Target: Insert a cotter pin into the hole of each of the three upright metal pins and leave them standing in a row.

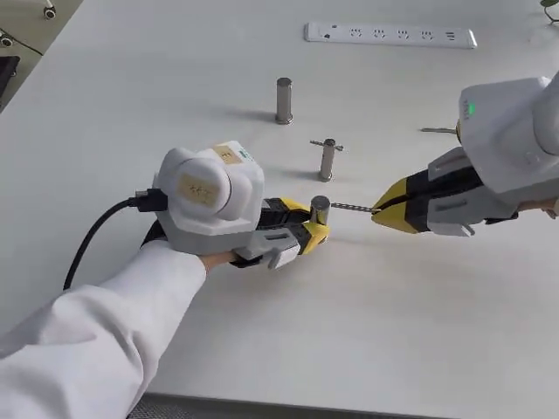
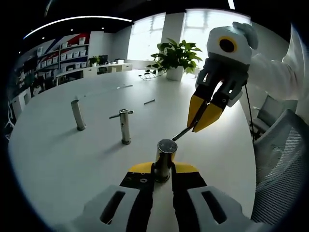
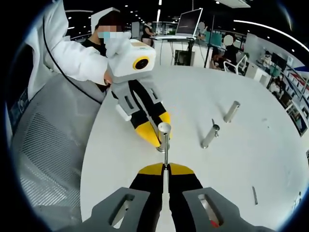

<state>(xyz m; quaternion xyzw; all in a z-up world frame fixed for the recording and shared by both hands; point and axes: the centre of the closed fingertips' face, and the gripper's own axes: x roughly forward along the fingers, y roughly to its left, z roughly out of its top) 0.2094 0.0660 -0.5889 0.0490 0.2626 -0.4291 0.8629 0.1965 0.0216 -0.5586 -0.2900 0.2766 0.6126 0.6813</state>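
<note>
head view / step: second of three insertions, by my read. the middle pin (image 1: 327,160) already has a cotter through its hole, the far pin (image 1: 284,100) is bare.
head view / left gripper (image 1: 313,223): jaws closed round the near pin (image 1: 320,209), holding it upright on the table (image 1: 393,332).
head view / right gripper (image 1: 382,211): jaws pinched tight on the cotter pin (image 1: 352,208), which lies level with its free end at the near pin's top.
head view / room: the table's near edge is close behind the left hand. open surface to the right and front. power strip (image 1: 390,35) well apart at the far side. spare cotter pin (image 1: 437,131) just beyond the right gripper.
left gripper view / grip: near pin (image 2: 165,159) clamped low between the jaws.
left gripper view / approach: right gripper (image 2: 193,126) comes in from the upper right, cotter pin (image 2: 181,134) tip touching or just short of the pin head; can't tell if it is in the hole.
left gripper view / others: middle pin (image 2: 125,126) and far pin (image 2: 77,115) stand to the left, clear of the work.
right gripper view / line-up: cotter pin (image 3: 165,147) runs straight from the closed jaws to the near pin (image 3: 164,129).
right gripper view / next move: likely a straight push along the cotter's axis, hole kept facing it, near pin held steady.
right gripper view / risk: thin cotter could bend or tip the near pin if off line.
</note>
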